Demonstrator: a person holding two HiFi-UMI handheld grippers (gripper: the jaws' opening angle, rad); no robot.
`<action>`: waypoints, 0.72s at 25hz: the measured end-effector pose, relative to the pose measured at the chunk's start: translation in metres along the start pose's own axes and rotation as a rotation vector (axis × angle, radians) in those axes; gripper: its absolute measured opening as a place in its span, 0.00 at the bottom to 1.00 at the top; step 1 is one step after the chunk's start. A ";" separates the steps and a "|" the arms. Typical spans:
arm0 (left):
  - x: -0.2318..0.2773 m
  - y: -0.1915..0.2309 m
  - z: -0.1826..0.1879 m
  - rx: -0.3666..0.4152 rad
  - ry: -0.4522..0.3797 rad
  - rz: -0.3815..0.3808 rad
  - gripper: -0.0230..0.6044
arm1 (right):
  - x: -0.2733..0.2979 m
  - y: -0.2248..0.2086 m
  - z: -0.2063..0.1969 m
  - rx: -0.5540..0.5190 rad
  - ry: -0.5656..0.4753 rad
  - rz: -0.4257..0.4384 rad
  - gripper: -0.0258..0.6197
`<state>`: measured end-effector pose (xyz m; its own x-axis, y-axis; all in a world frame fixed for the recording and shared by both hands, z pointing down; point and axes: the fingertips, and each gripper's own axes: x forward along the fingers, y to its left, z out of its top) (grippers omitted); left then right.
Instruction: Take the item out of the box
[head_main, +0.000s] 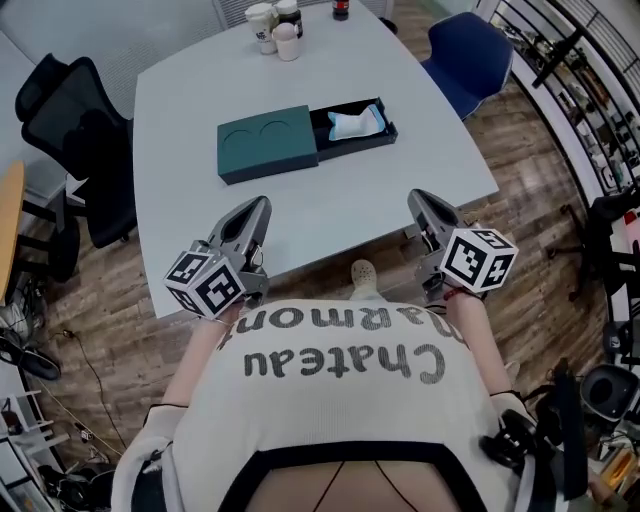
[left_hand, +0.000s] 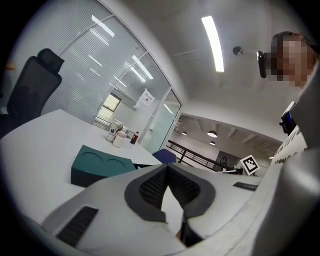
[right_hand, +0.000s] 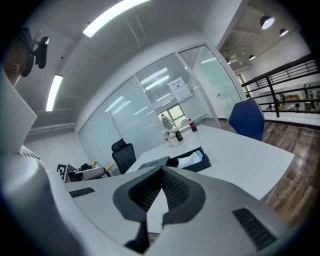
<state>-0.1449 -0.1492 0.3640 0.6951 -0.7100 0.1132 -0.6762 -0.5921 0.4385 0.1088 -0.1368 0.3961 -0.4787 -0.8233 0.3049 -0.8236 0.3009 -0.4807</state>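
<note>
Claws are held pressed together and empty, the right claw (head_main: 420, 198) nearer than the left claw (head_main: 262, 204) to the packet (head_main: 357, 123) lying ahead in the box's (head_main: 268, 143) open tray (head_main: 323, 126).

table (head_main: 180, 120): white, rounded corners | black chair (head_main: 80, 140): by its left side | blue chair (head_main: 468, 55): by far right corner | cups (head_main: 272, 28): clustered at far edge | bottle (head_main: 341, 9): dark, near cups | floor (head_main: 530, 170): wood planks
</note>
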 end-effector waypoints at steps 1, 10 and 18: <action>0.007 0.002 0.004 -0.002 -0.007 0.008 0.04 | 0.006 -0.004 0.006 -0.002 0.007 0.011 0.04; 0.061 0.021 0.017 -0.031 -0.058 0.125 0.04 | 0.070 -0.048 0.056 -0.044 0.087 0.124 0.04; 0.097 0.037 0.016 -0.075 -0.093 0.237 0.04 | 0.124 -0.084 0.090 -0.083 0.159 0.224 0.04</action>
<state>-0.1067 -0.2457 0.3768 0.4919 -0.8594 0.1396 -0.7950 -0.3780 0.4744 0.1461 -0.3078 0.4000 -0.6880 -0.6480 0.3266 -0.7107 0.5109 -0.4836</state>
